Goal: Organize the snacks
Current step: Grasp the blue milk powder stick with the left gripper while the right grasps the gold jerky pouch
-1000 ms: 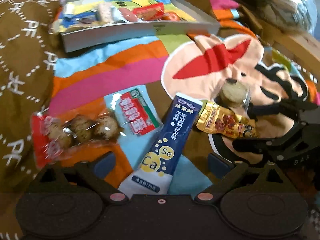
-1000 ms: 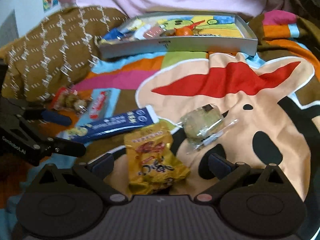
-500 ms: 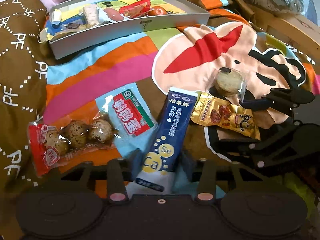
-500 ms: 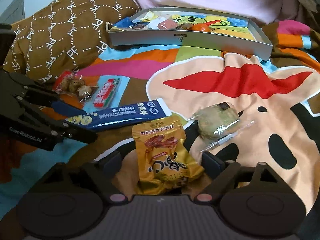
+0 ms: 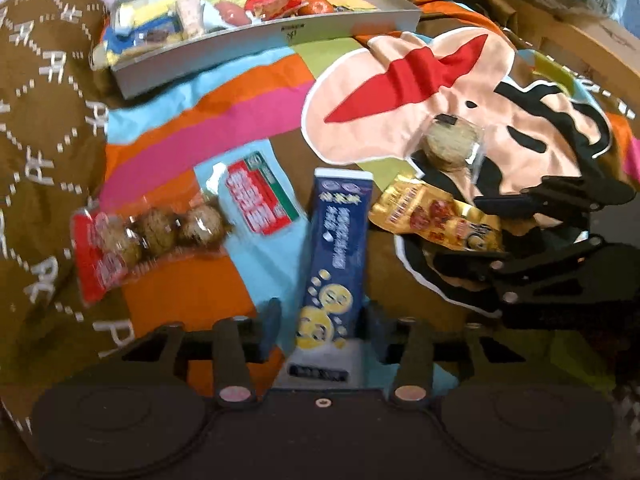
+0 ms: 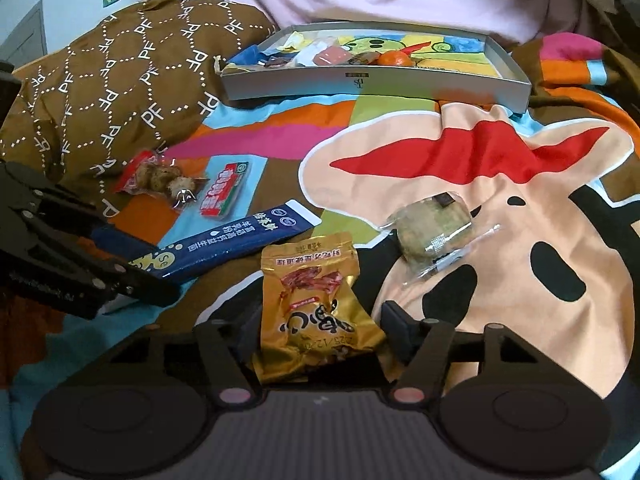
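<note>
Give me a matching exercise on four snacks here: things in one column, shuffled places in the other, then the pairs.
Things:
1. blue stick pack
2. gold packet
3. clear-wrapped cake
4. orange fruit

Places:
A. inside the grey tray
B. between the right gripper jaws
C. loose on the blanket, beyond the right gripper
D. between the left gripper jaws

Pairs: 1-D, 2-B, 3-C, 4-A

home bedroom, cartoon bedspread (image 6: 480, 208), pillow (image 6: 120, 92)

The brown patterned cushion (image 6: 120, 92) repeats white "PF" letters. The long dark-blue powder sachet (image 6: 224, 242) shows "Se" in a yellow bubble; its Chinese characters stay unread.
</note>
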Demonstrator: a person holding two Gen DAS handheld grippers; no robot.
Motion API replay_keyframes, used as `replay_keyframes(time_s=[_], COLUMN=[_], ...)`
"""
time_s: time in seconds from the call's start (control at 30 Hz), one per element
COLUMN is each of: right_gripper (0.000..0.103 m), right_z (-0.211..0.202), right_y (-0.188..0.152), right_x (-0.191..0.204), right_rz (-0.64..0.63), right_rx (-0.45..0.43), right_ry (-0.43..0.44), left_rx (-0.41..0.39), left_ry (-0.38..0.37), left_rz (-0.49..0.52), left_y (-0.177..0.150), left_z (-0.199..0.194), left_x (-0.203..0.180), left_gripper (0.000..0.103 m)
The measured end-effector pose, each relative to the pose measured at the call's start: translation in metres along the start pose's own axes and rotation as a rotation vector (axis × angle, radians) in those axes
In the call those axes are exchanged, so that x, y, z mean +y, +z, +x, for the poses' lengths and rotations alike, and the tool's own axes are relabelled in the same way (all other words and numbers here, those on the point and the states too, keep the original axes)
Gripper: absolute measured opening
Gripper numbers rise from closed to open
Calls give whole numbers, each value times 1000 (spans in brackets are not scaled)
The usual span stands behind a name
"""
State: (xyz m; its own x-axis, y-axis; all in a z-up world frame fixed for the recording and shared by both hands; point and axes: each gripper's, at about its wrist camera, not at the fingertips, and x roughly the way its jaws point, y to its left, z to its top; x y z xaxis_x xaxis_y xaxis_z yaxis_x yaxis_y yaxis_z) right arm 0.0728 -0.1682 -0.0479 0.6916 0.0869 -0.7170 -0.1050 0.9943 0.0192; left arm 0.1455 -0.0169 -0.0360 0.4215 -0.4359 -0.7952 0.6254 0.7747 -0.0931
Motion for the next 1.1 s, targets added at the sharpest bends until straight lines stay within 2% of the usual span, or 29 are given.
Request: replay_keyframes(time_s=[0.17, 0.33, 0.43, 0.47, 0.5, 0.6, 0.7, 0.77, 0.97, 1.1], right_gripper=[83, 85, 81, 77, 74, 64, 62, 61, 55, 53], right_z=[8, 14, 13, 13, 12, 10, 9, 8, 4, 3], right_y=[8, 6, 3, 3, 2, 0, -3, -4, -17, -19], right_x=[-3, 1, 4, 6, 7, 11, 14, 21, 61, 63], right_rz=[4, -11, -31, -39, -49, -67, -68, -85, -305, -320], right_rx=[10, 7, -2, -2, -5, -14, -20, -15, -57, -64], right_ry=[10, -2, -14, -14, -14, -20, -33, -73, -222, -231], left_rx=[-37, -56, -61, -61, -60, -66, -63, -65, -86, -89], left_ry=[-10, -13, -28, -37, -41, -29, -30, -21, 29, 30], left_rz=[-8, 4, 30, 36, 42, 54, 19, -4, -11, -25], left_y=[11, 12, 10, 10, 9, 6, 5, 4, -3, -4], left_z=[12, 16, 16, 15, 15, 14, 12, 11, 5, 4], left_x=[5, 4, 0, -2, -3, -7, -6, -7, -14, -13], left_gripper=[60, 59, 44, 38, 35, 33, 29, 27, 22, 22])
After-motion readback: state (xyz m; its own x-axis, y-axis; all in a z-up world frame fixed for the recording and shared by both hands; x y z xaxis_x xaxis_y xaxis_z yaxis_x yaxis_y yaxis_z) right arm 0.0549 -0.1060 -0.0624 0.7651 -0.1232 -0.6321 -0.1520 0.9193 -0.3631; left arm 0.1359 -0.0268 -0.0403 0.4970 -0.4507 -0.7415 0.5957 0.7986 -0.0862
